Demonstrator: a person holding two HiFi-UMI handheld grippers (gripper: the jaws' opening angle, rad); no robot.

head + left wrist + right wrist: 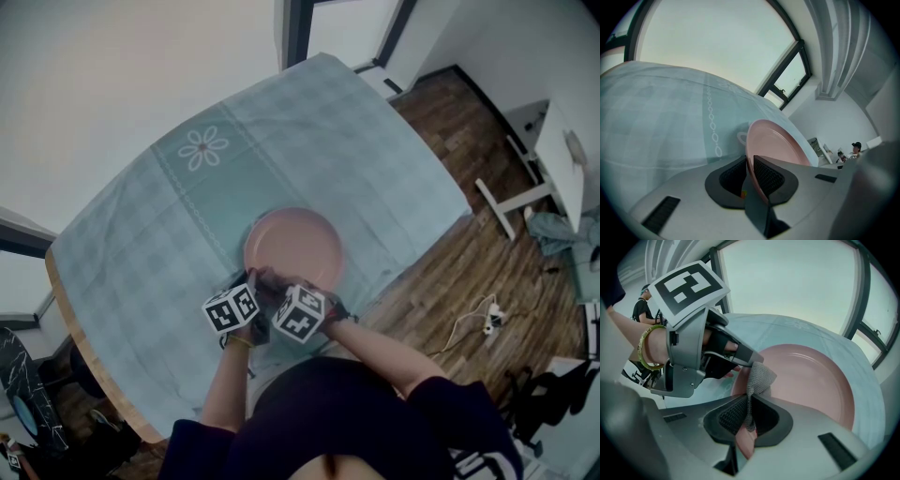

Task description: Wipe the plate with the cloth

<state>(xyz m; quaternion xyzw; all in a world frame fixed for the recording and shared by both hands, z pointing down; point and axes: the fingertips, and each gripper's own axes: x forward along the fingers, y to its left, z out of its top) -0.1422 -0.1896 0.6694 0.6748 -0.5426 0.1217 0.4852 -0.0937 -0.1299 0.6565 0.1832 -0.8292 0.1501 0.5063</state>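
Right now a pale checked tablecloth (122, 234) with a daisy motif is covering the bench (375, 159), with wooden floor (441, 272) lying beyond. The pink plate (292, 246) is sitting near the bench's close edge. The left gripper (751, 164) jaws are clamping its rim, and the right gripper (749, 411) jaws are pinching the grey cloth (757, 378) over it.
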